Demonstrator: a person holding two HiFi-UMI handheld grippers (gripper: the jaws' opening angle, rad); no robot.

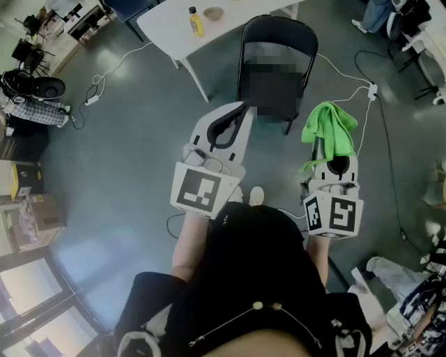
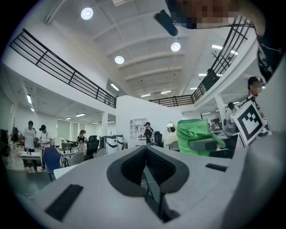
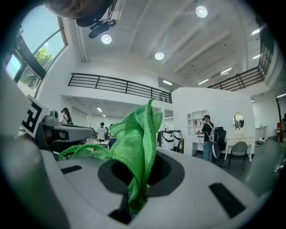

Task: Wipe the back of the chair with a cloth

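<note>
A black folding chair [image 1: 277,66] stands on the grey floor ahead of me, its back partly under a mosaic patch. My left gripper [image 1: 239,110] is held just in front of the chair's near left side. Its jaws are shut with nothing between them [image 2: 145,150]. My right gripper [image 1: 326,155] is to the chair's right, shut on a bright green cloth [image 1: 329,127]. The cloth rises from the closed jaws and flops over them [image 3: 136,143]. It also shows in the left gripper view as a green cloth [image 2: 195,134] to the right. Neither gripper touches the chair.
A white table [image 1: 167,31] behind the chair carries a yellow bottle [image 1: 196,21] and a small bowl [image 1: 213,12]. Cables and a power strip [image 1: 373,90] lie on the floor to the right. Cardboard boxes [image 1: 43,209] sit at the left. People stand far off in the office [image 3: 208,136].
</note>
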